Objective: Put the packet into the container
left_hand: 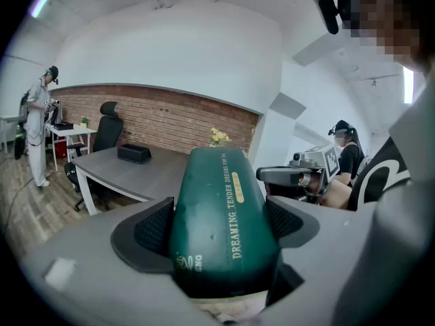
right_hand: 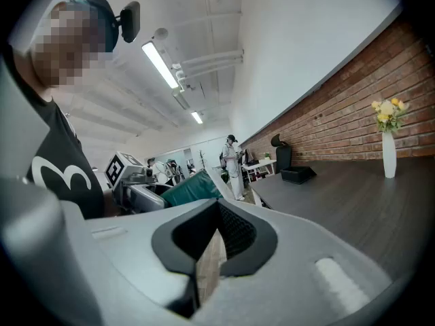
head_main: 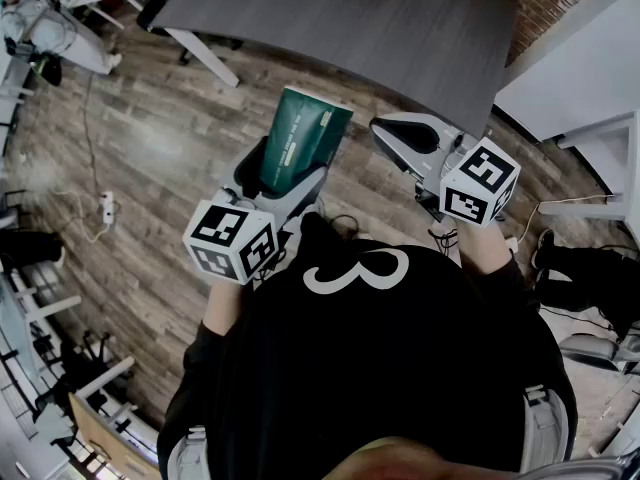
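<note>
Clearly, the left gripper (left_hand: 219,224) is clamped on the dark green packet (left_hand: 217,202), its black pads pressing both long sides, and the packet juts well forward past the jaw tips. Near its right side, the right gripper (right_hand: 217,233) has its jaws closed together with nothing between them. Ahead of both claws stands a grey desk (head_main: 350,28) on the wooden floor (head_main: 170,138)

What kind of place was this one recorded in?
Probably an office or lab workspace: a large grey desk stands by a brick wall, with a black office chair at its end.
</note>
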